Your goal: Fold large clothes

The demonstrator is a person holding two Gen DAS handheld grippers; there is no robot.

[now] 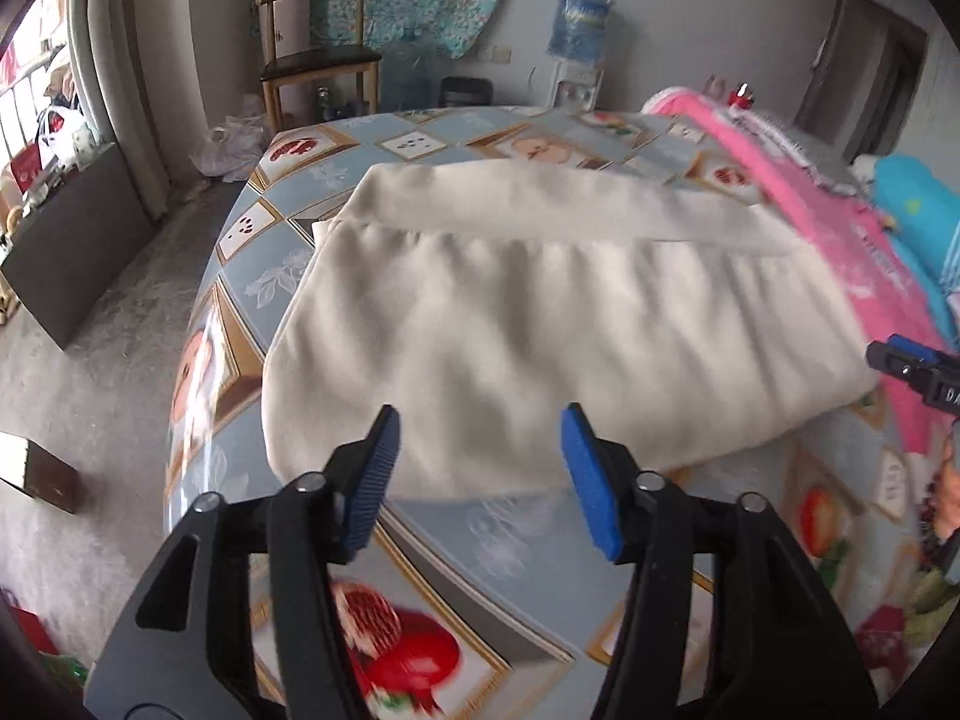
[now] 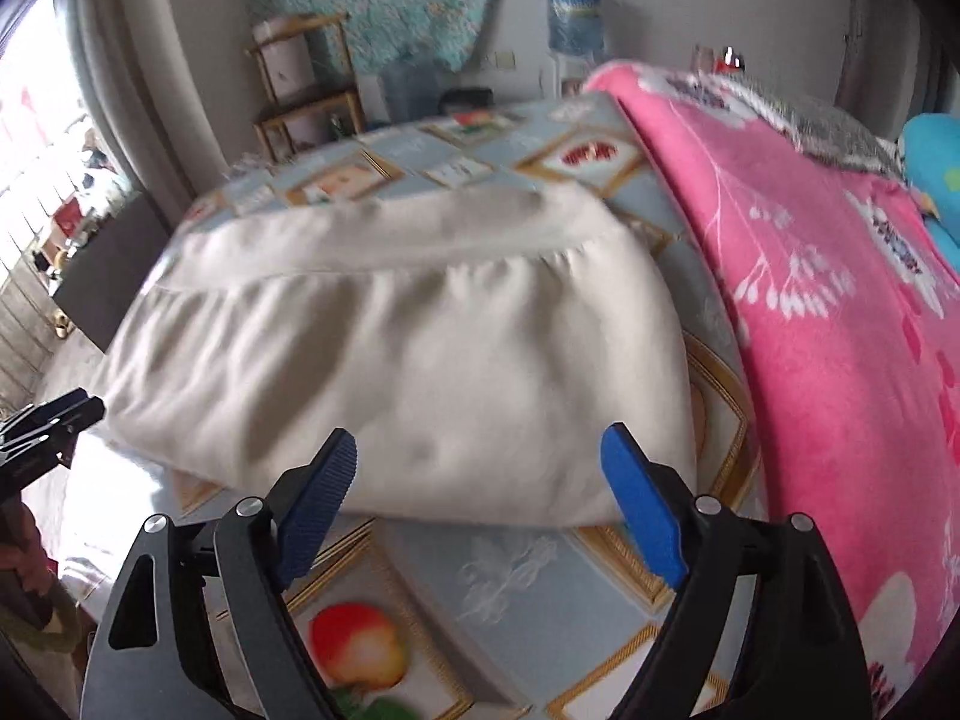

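The left hand-held gripper [image 1: 477, 468] hangs over the near edge of the table [image 1: 528, 546], its two blue pads spread apart and holding nothing, just short of the near fold of the cream garment [image 1: 540, 324]. That garment, the one piece being worked, lies already folded into a thick bundle across the middle of the table, with its gathered waistband toward the far edge. To its right the right hand-held gripper [image 2: 480, 498] is likewise spread wide and empty, its fingertips level with the bundle's near right corner. Past that, a pink blanket [image 2: 840, 300] drapes the right edge of the table.

The likely step is a further fold or a tidy-up. To do it well, both hand-held grippers should probably bite the near edge through all layers at matching spots near each corner, lift together and lay it toward the waistband, so the layers do not slide apart.

Count: one cream garment, one pink blanket, two hand-held grippers, one table.
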